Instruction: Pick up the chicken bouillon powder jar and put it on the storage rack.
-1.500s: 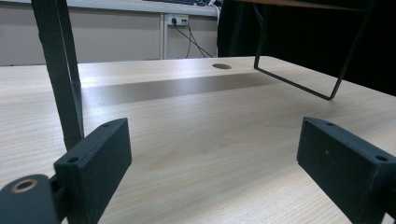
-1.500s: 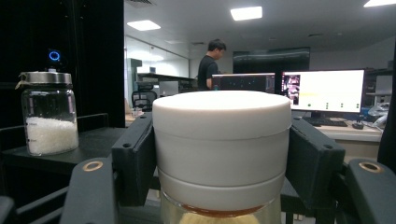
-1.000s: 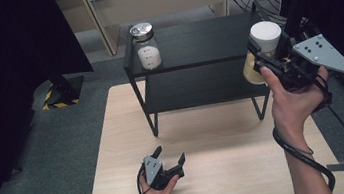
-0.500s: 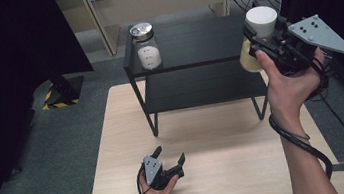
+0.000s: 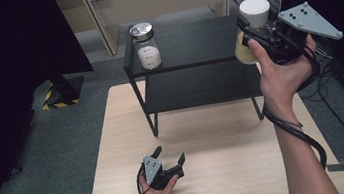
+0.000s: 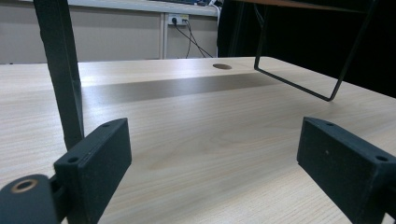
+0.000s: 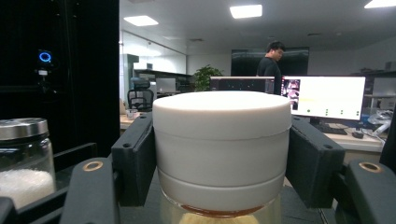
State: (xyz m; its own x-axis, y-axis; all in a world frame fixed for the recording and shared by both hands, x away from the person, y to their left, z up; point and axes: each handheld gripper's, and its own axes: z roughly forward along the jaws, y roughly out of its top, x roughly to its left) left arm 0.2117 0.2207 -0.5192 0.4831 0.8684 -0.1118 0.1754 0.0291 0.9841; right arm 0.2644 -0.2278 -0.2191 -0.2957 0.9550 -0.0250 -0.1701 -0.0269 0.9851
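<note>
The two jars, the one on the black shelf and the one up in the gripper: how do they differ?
The shelf jar has a silver metal lid and white grains; the held jar has a thick white lid and yellowish contents. The shelf jar stands free on the black shelf's top left, while the held jar is clamped by its lid in the right gripper, above the shelf's right end. Both are clear and upright.

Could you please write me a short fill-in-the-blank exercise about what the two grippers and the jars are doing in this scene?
1. The right gripper is shut on the jar with the ____ lid.
2. The left gripper rests on the wooden table with its fingers ____.
3. The metal-lidded jar stands on the black shelf's ____ level.

Missing words: white; open; top
</note>
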